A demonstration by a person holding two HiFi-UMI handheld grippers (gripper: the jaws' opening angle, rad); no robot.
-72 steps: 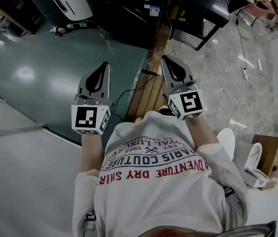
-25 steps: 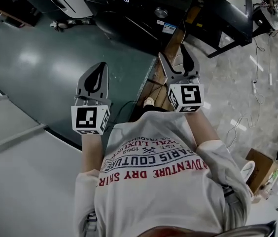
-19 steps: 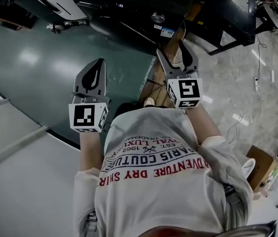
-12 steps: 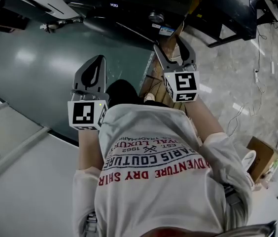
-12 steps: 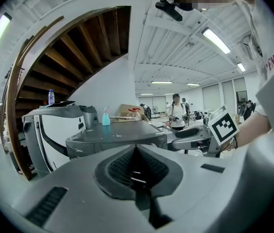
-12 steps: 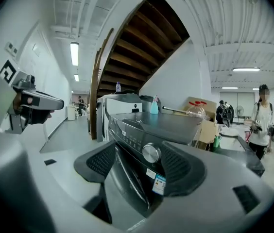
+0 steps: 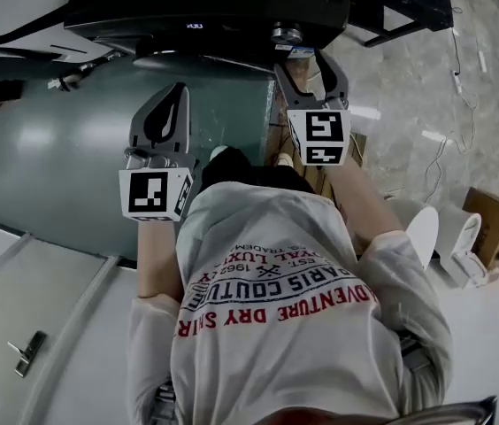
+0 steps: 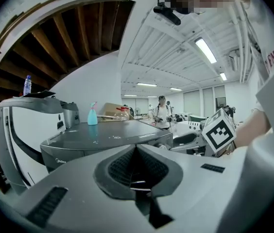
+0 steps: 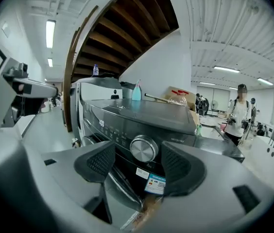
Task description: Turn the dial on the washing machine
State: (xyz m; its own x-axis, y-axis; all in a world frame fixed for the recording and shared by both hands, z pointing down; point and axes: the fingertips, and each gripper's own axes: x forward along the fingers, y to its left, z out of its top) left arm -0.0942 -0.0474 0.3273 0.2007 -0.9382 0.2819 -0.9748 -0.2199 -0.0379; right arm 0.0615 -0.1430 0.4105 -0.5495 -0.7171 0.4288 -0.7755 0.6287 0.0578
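Observation:
The dark grey washing machine [image 7: 214,11] fills the top of the head view. Its round silver dial [image 9: 144,149] sits on the front panel, also visible as the dial [image 7: 286,34] from above. My right gripper [image 9: 138,162] is open, its two black pads [image 9: 96,162] flanking the dial a short way in front of it, not touching. In the head view the right gripper [image 7: 303,62] points at the panel. My left gripper [image 7: 172,106] is held lower left, away from the machine, and is shut on nothing; the left gripper [image 8: 136,165] shows its pads pressed together.
A blue spray bottle [image 9: 136,90] and a cardboard box stand on the machine's top. A person in white [image 9: 237,113] stands in the background. Wooden planks [image 7: 278,140] lie on the floor below the right gripper. A box [image 7: 488,220] and cables lie to the right.
The person has stepped closer to the washing machine. The right gripper has opened and moved forward until the dial sits between its jaws. The left gripper has stayed shut.

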